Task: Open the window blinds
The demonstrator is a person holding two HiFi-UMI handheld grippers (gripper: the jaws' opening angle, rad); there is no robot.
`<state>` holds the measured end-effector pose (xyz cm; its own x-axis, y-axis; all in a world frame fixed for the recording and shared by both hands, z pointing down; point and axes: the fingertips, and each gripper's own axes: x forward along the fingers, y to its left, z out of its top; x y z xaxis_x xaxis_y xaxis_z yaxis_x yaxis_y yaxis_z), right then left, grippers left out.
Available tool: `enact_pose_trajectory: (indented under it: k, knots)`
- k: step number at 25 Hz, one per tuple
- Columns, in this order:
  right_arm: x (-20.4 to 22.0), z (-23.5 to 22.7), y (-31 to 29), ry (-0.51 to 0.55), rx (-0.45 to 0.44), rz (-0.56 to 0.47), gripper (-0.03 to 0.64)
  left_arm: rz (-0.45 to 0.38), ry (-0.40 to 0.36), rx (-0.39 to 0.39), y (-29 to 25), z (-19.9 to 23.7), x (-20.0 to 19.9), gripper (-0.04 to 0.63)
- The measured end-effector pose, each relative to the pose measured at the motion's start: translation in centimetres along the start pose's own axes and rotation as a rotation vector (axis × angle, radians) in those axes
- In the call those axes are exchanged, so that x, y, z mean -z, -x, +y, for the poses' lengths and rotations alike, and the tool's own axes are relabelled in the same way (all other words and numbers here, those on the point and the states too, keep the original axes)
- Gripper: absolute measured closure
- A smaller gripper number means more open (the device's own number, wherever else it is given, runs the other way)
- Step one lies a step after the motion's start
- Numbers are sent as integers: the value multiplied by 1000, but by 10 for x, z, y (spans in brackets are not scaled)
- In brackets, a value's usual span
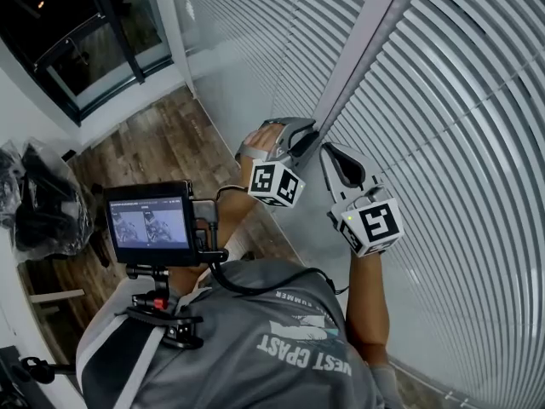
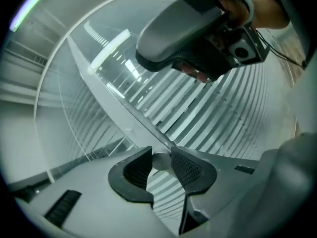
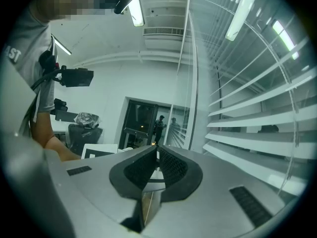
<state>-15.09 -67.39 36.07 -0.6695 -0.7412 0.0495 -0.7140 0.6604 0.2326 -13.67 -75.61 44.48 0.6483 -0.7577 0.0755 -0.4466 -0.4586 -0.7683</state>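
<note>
The left gripper was pinching a pale round rod, which I took for the blind's tilt wand. Both dark ribbed pads lay against its sides and the rod's end faced the camera. The wand hung at the inner edge of the blinds, close against the upright bar that parts the two banks of slats. Its long axis seemed to run with that bar, up and down the window, although the head view did not separate wand from bar. The wand therefore lay straight ahead of the left gripper and already inside its grip. As I judged it, the coming move depended on twisting the wand about that upright axis rather than pulling it.

The right gripper was held just beside the left one at the same bar. Its jaws were pressed nearly together, with nothing that I could make out between them. The left was thus the working hand.

The slats were white, narrow and horizontal. From the head view they looked overlapped and largely closed. From the right gripper view they lay flatter, with gaps between them, so they appeared only partly tilted. The wooden floor lay far below, by the window's bottom edge.
</note>
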Motion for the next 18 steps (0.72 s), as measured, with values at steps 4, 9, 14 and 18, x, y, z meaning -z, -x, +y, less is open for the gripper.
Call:
enact_pose_trajectory:
  k: [4, 9, 14, 18]
  knots:
    - [2, 1, 0, -2, -1, 6, 614, -103, 464, 94, 1, 3, 7, 468]
    - [-1, 3, 2, -1, -6, 2, 614, -216, 999, 182, 5, 14, 11, 466]
    - [2, 4, 2, -5, -8, 12, 614, -189, 854, 149, 6, 13, 8, 469]
    - [3, 3, 2, -6, -6, 11, 614, -9, 99, 23, 4, 1, 2, 469]
